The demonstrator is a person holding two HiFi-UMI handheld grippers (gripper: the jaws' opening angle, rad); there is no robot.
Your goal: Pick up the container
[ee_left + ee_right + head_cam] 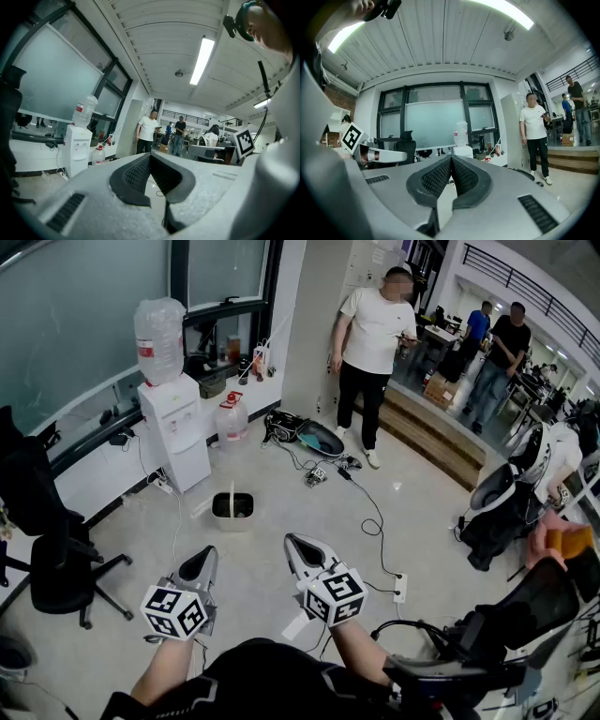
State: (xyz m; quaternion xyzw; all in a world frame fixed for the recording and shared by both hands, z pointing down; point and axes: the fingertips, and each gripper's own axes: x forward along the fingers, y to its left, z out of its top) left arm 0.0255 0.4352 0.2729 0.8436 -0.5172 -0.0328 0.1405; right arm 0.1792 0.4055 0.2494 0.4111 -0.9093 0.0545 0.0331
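Left gripper (pixel 203 559) and right gripper (pixel 295 545): jaws pressed together, both empty. Container (pixel 232 507) sits on floor (pixel 253 592) at frame centre, apart from both

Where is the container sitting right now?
In the head view, the container sits on the floor left of centre, ahead of the left gripper and near the base of the white water dispenser.

water dispenser (pixel 178 427) with a spare jug (pixel 232 418) just beside it, black office chair (pixel 47 554) well apart

No writing anywhere is clear enough to read.
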